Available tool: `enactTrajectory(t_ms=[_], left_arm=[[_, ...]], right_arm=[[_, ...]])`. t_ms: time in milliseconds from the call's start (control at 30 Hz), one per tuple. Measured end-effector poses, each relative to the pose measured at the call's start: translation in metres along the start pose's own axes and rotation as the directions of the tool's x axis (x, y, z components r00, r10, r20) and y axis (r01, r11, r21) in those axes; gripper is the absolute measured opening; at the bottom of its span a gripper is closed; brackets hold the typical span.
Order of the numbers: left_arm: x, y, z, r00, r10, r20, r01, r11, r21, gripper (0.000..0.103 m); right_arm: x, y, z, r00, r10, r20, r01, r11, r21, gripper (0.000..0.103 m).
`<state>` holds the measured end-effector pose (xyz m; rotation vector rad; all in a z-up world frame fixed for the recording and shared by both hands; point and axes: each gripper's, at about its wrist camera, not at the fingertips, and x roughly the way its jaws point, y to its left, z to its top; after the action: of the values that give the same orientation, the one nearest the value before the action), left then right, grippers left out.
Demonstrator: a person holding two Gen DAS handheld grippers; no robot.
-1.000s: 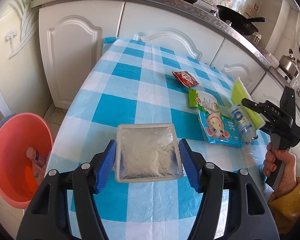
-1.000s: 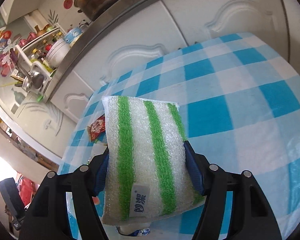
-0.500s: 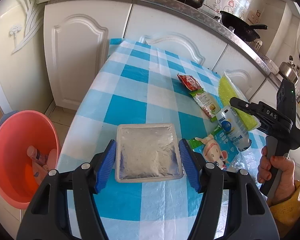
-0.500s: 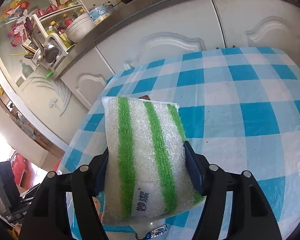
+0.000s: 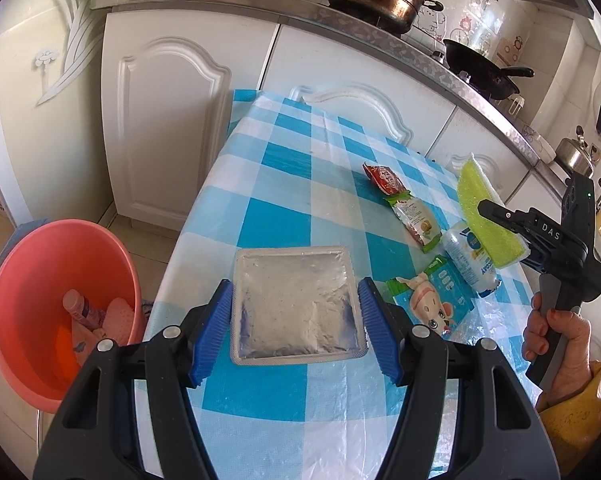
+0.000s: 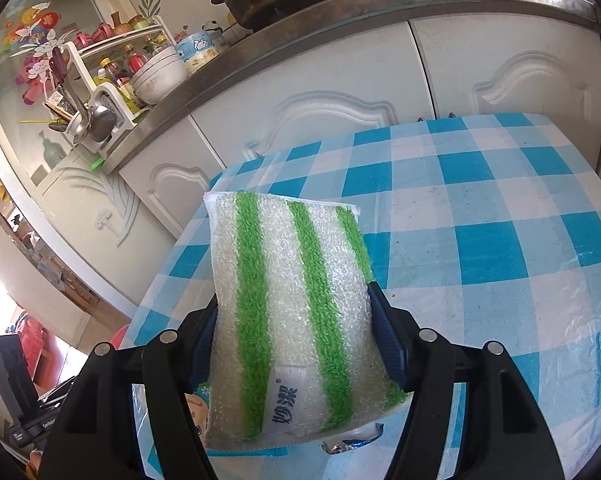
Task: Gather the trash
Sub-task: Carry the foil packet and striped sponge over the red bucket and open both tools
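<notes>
1. Since earlier frame: both grippers shifted toward bucket side of table, loads unchanged; bottle now upright-ish beside sponge in left-wrist view.
2. Pink bucket [image 5: 60,308] on floor, left of table [image 5: 284,184]; some trash already inside.
3. Left gripper [image 5: 296,328] clamped on silver pouch [image 5: 296,304], above table's near-left edge, w/ bucket just left.
4. Wrappers [image 5: 412,216] & bottle [image 5: 470,258] lying on table, right of pouch.
5. Right gripper [image 6: 292,344] clamped on green-striped sponge [image 6: 292,312], above table's right part.
6. Best: carry pouch past table edge, centre over bucket, then release.
</notes>
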<state>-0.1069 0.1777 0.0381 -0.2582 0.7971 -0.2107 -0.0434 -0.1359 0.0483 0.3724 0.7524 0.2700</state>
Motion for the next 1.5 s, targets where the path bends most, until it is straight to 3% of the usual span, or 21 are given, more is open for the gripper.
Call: enactTrajectory(t_ms=[533,633,867,1033,1167,1333,1500], left_arm=[[-0.007,0.012,-0.001,1.0,-0.003,0.023,0.004,1.0,-0.029,0.064],[-0.012,0.02,0.0,0.999,0.003,0.032,-0.002,0.999,-0.042,0.064],[-0.038,0.061,0.0,0.995,0.066,0.074,-0.058,0.993,-0.1,0.064],[-0.056,0.111,-0.004,0.981,0.168,0.092,-0.15,0.973,-0.178,0.064],[-0.059,0.157,-0.012,0.968,0.24,0.068,-0.215,0.941,-0.261,0.064],[-0.048,0.203,-0.028,0.96,0.279,0.011,-0.26,0.907,-0.332,0.064],[-0.03,0.234,-0.044,0.964,0.263,-0.043,-0.258,0.88,-0.399,0.078]], right_arm=[[-0.022,0.011,0.003,0.998,-0.041,0.045,0.042,0.998,-0.035,0.067],[-0.024,0.03,0.003,0.999,-0.028,0.043,0.031,0.997,-0.065,0.067],[-0.006,0.113,0.0,0.994,0.112,-0.018,-0.114,0.978,-0.177,0.068],[0.03,0.198,-0.02,0.963,0.231,-0.142,-0.263,0.925,-0.276,0.069],[0.071,0.264,-0.044,0.919,0.281,-0.276,-0.364,0.875,-0.319,0.069],[0.123,0.325,-0.075,0.871,0.278,-0.406,-0.43,0.831,-0.353,0.07],[0.167,0.358,-0.102,0.861,0.196,-0.469,-0.405,0.823,-0.399,0.08]])
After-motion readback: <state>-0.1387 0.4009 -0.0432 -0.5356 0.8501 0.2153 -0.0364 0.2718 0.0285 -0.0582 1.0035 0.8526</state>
